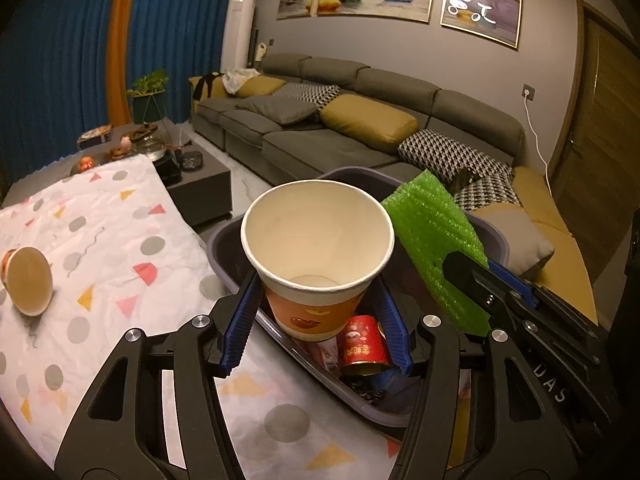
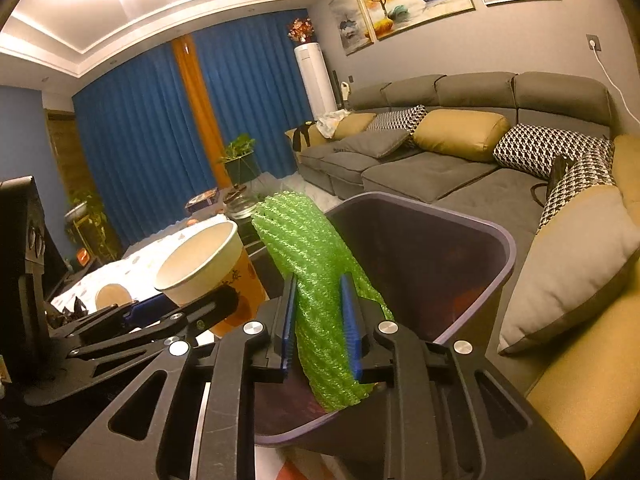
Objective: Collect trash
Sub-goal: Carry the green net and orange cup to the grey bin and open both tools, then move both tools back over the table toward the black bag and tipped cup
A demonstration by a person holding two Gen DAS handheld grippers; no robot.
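Farthest left, on the patterned tablecloth (image 1: 120, 240), lies a tipped paper cup (image 1: 28, 280), base outward, well apart from both grippers. Next, near centre, sits the left gripper (image 1: 316, 300), blue pads pinching an upright paper cup (image 1: 318, 248) by its orange lower body, one pad on each side, white rim and open mouth well above the jaws. Held over the near-left edge of the purple trash bin (image 1: 224, 248), not inside it. Down in the bin, behind the cup, lies a red can (image 1: 362, 344) with dark scraps beside it. Further right, the right gripper (image 2: 320, 320), jaws narrowly spread and pressed onto a roll of green foam netting (image 2: 312, 264): gripped about its middle, one end poking up and away past the fingertips, the other hanging below the pads. Foam poised above the bin's near rim (image 2: 508, 248), over the opening. Far right and beyond, a grey sofa (image 2: 420, 176) with mustard and houndstooth cushions.
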